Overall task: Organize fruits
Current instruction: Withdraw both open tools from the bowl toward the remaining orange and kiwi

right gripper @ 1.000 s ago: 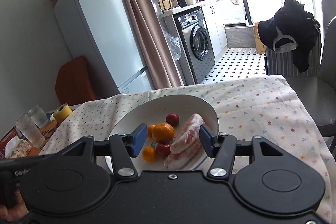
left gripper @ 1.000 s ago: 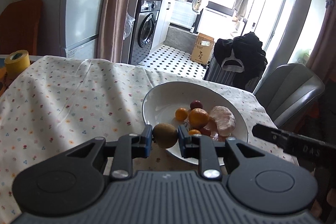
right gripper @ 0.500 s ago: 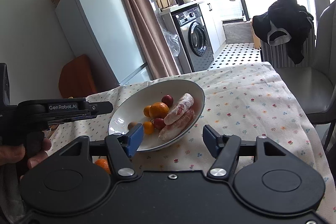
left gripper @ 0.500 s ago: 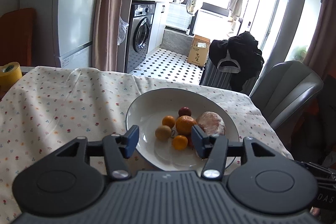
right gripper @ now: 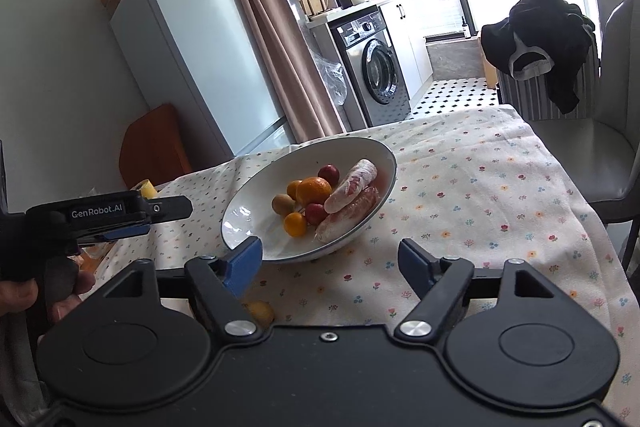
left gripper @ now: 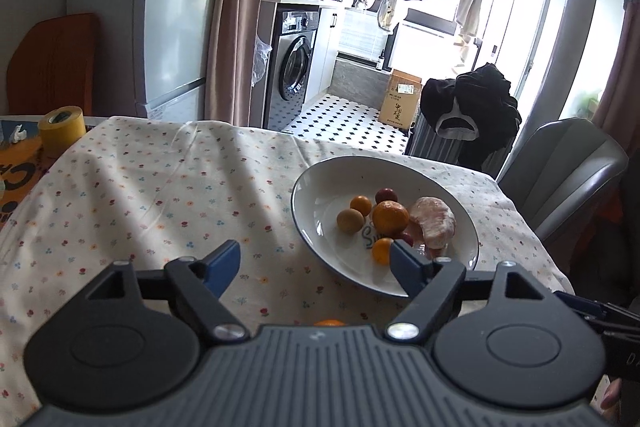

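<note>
With the kiwi [left gripper: 349,221] now lying in the plate [left gripper: 320,183] beside the oranges, both grippers (left [left gripper: 316,265], right [right gripper: 330,263]) have just been opening and stand apart with nothing between them. A stray orange [left gripper: 329,323] sits on the worktop [left gripper: 140,195] under the left gripper; I'd straddle it squarely before closing.

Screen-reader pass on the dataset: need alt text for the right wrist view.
An open right gripper, its blue-padded fingers empty, faces a white bowl of oranges, red fruit and peeled pomelo segments on a floral tablecloth. The left gripper enters from the left.
</note>
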`<state>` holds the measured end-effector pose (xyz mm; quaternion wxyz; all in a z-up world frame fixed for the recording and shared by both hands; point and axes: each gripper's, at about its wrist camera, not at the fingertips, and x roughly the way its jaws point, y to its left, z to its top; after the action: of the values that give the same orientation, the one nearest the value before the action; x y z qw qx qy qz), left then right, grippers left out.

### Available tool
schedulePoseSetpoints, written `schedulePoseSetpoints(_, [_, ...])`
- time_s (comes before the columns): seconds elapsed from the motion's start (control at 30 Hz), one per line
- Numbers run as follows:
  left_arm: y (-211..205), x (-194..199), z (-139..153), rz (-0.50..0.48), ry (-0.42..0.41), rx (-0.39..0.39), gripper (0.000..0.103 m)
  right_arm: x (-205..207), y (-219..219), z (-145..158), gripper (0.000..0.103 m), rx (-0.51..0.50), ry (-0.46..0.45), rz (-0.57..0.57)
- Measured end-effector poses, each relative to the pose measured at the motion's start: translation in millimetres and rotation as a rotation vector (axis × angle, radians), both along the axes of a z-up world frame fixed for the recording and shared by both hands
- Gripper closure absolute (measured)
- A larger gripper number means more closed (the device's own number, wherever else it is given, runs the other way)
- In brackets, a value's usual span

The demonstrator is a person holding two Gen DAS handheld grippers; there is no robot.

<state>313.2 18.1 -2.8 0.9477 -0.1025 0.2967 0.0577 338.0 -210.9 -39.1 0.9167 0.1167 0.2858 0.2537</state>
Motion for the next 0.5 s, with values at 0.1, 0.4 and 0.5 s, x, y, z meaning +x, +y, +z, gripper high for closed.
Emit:
schedulePoseSetpoints(0.1, [3.6, -10.5, 0.7, 0.013, -0.008, -0.002, 0.019, -5.6, 3.0, 0.4, 0.024, -0.004, -0.007, 0.007])
schedulePoseSetpoints(0.4, [8.5, -44.6, 6.4, 0.015, -0.035, -0.034, 0.012, -21.0, 14.0, 3.2, 0.007, -0.018, -0.020, 0.035])
schedulePoseSetpoints(0.5, [6.4, -56.6, 8.3, 0.007, -0.043, -0.052, 0.008, -27.4, 15.0, 5.2, 0.000, -0.010, -0.027, 0.045])
